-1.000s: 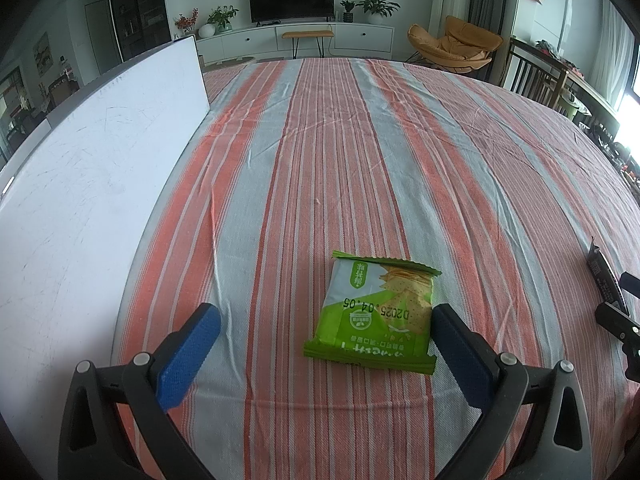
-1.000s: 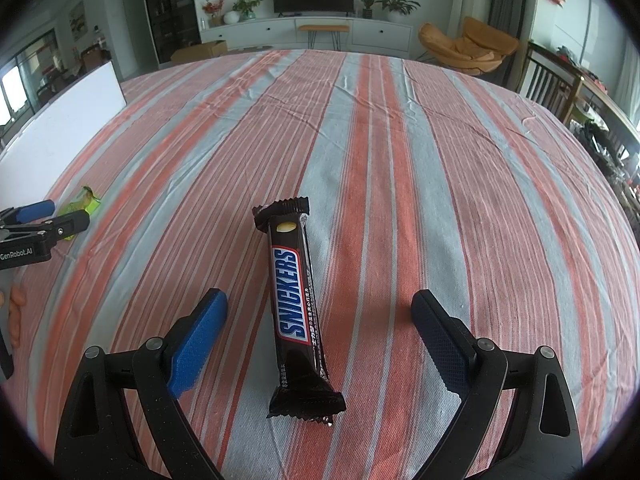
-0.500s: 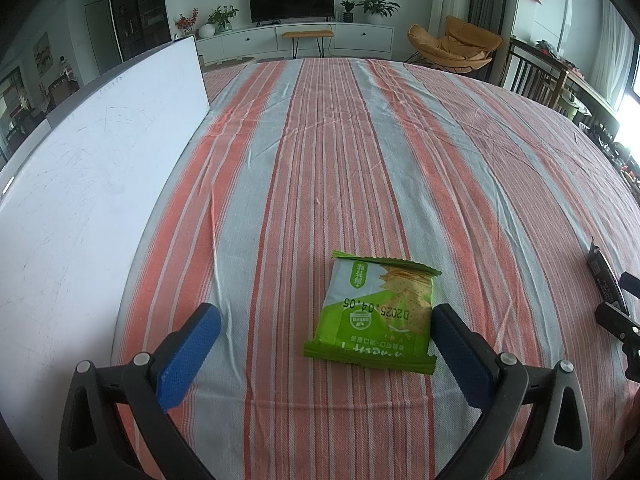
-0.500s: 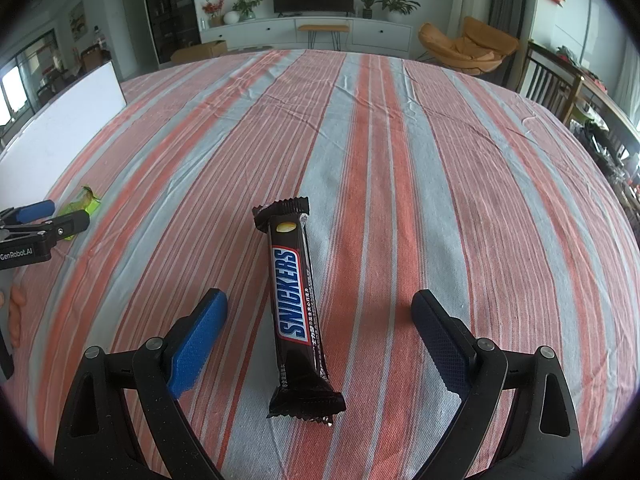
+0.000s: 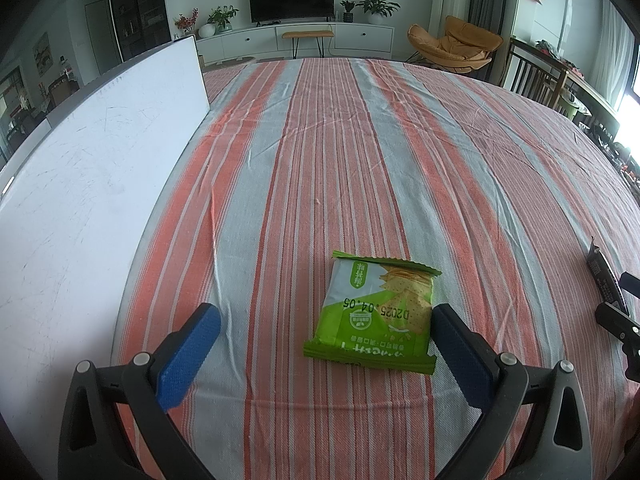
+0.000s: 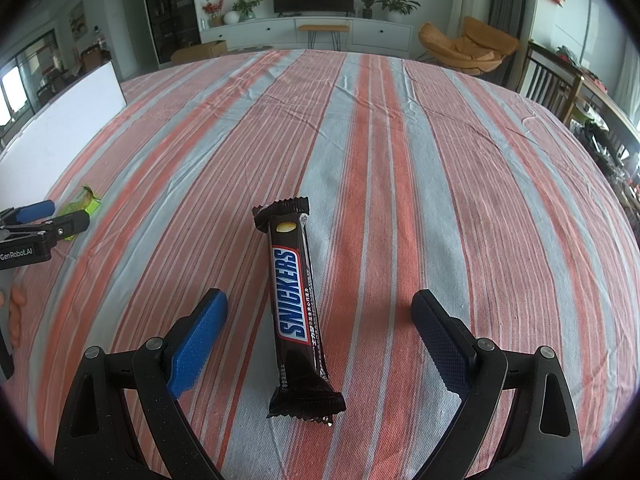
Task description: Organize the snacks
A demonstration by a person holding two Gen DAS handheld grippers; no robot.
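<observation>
Left gripper spread wide, empty; flat green foil cracker packet lies on the red-and-grey striped tablecloth, close against its right finger. Right gripper likewise spread and empty, straddling the long brown Snickers bar (likely lined up for pickup).

Left gripper held low and level, its two blue-padded fingers spread wide apart, gripping nothing. Right gripper in the same pose, jaws wide, empty. Both point forward, side by side but well apart
</observation>
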